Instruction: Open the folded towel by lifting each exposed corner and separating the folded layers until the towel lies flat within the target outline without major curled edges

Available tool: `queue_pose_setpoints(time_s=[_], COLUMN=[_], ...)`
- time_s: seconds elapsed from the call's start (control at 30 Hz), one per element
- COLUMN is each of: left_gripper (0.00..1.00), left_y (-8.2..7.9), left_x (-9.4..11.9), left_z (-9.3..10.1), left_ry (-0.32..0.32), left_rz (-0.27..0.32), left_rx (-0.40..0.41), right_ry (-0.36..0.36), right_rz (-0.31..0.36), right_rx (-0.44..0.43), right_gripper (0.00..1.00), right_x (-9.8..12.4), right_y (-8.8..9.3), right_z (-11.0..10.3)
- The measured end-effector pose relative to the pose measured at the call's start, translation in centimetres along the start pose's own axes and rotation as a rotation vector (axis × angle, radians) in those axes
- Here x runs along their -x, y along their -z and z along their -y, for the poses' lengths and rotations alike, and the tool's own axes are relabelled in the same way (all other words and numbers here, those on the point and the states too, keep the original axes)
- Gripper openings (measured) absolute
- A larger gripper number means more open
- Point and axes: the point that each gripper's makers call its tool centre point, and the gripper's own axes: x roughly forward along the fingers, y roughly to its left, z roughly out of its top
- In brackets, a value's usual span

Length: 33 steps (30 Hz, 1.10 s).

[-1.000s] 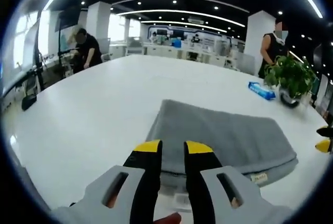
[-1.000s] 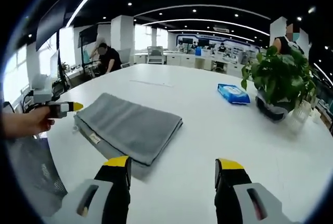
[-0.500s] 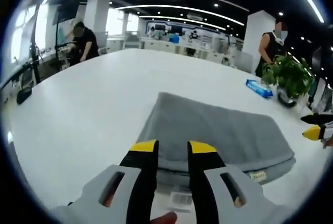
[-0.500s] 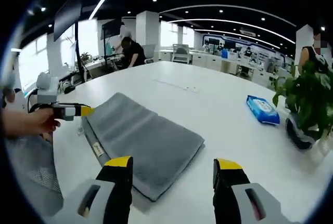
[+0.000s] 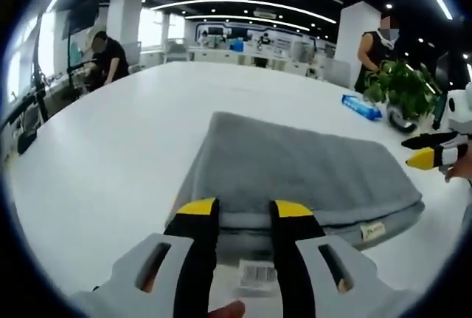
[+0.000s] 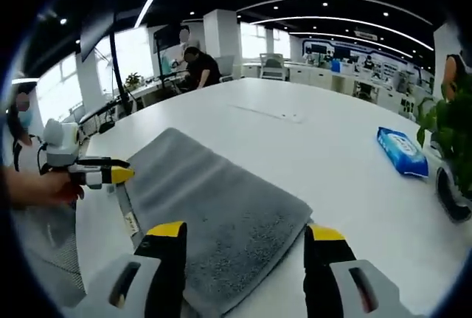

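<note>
A grey folded towel (image 5: 295,167) lies on the white table (image 5: 110,156), its folded edge and a small sewn label (image 5: 372,231) facing me. My left gripper (image 5: 243,211) hovers at that near edge, open by a narrow gap with nothing between its jaws. In the right gripper view the towel (image 6: 214,207) stretches away to the left. My right gripper (image 6: 245,233) stands wide open above its near corner. The left gripper (image 6: 103,174) shows at the towel's far end, held by a hand. The right gripper (image 5: 431,154) enters the left gripper view from the right.
A blue wipes pack (image 6: 402,152) and a potted plant (image 5: 402,89) stand on the table beyond the towel. A small white barcode tag (image 5: 258,275) lies by the towel's edge. People (image 5: 103,52) stand at desks in the background.
Both grippers have come closer to the towel. The right one now hangs over its corner instead of bare table. The left jaws stand slightly wider apart.
</note>
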Motion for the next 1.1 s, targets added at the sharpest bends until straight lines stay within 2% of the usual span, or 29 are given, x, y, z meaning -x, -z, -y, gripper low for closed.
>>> queue_pose_setpoints(time_s=[0.1, 0.2, 0.3, 0.43, 0.5, 0.8, 0.9, 1.1], left_gripper=[0.28, 0.28, 0.28, 0.28, 0.28, 0.28, 0.28, 0.28], left_y=[0.1, 0.3, 0.3, 0.4, 0.5, 0.5, 0.4, 0.3], left_x=[0.2, 0.3, 0.1, -0.4, -0.5, -0.5, -0.7, -0.9], left_z=[0.1, 0.2, 0.2, 0.1, 0.0, 0.0, -0.1, -0.1], left_ry=[0.000, -0.005, -0.012, -0.014, -0.013, 0.031, 0.058, 0.114], left_rz=[0.007, -0.011, -0.029, -0.034, -0.020, -0.029, -0.040, -0.042], left_rx=[-0.010, -0.057, -0.062, -0.079, -0.077, -0.089, -0.106, -0.130], right_ry=[-0.039, -0.068, -0.078, -0.056, -0.044, -0.021, -0.009, 0.026], right_rz=[-0.019, -0.058, -0.058, -0.039, -0.044, 0.025, 0.021, -0.044], right_rx=[-0.005, -0.006, -0.005, 0.059, 0.123, 0.113, 0.102, 0.066], right_gripper=[0.66, 0.66, 0.67, 0.63, 0.62, 0.62, 0.61, 0.61], right_x=[-1.3, -2.6, -3.5, -4.2, -4.1, -3.8, -3.7, -3.0], right_y=[0.4, 1.2, 1.4, 1.5, 1.8, 2.1, 2.1, 2.7], right_z=[-0.1, -0.1, -0.3, 0.1, 0.1, -0.3, -0.4, -0.8])
